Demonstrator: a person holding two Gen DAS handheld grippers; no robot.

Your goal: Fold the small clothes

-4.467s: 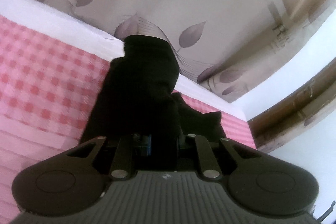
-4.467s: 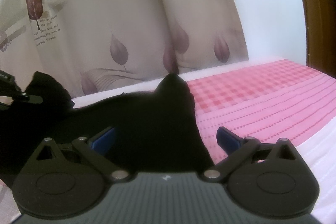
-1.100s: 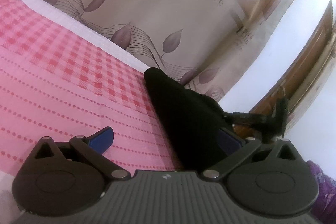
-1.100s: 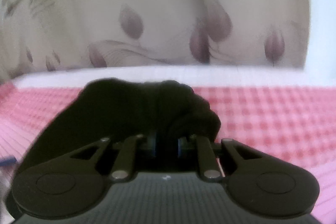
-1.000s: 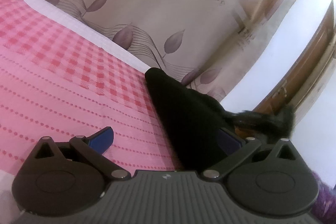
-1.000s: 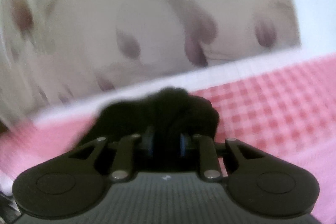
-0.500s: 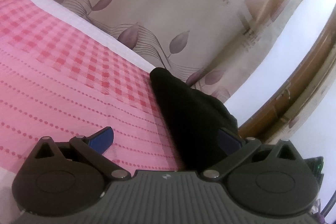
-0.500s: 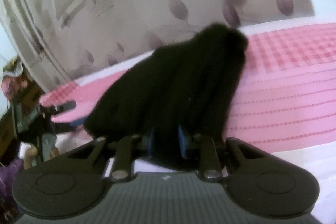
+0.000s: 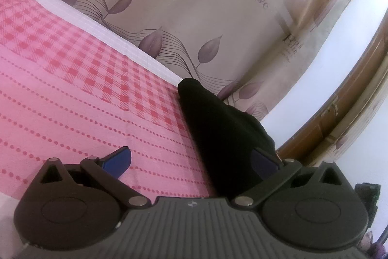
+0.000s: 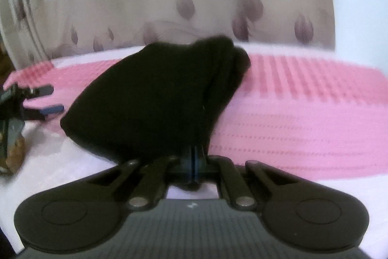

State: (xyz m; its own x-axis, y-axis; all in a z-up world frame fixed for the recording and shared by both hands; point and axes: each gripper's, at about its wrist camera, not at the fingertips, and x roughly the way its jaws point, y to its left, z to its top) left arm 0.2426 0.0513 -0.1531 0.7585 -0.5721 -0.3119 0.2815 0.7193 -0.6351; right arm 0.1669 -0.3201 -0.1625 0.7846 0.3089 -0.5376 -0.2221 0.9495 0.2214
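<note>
A small black garment (image 10: 157, 98) lies folded on the pink bed cover (image 10: 303, 128). My right gripper (image 10: 194, 162) is shut on its near edge, low over the bed. In the left wrist view the same black garment (image 9: 218, 130) lies between the fingers, against the right one. My left gripper (image 9: 191, 159) is open and holds nothing. It also shows at the left edge of the right wrist view (image 10: 46, 98), open beside the garment.
The bed has a pink checked and dotted cover (image 9: 72, 79) with a white border (image 9: 135, 50). A leaf-patterned curtain (image 9: 206, 4) hangs behind it. A wooden door frame (image 9: 339, 118) stands at the right.
My right gripper has brought the held garment down onto the bed and it now lies flatter. My left gripper stays open and has shifted slightly.
</note>
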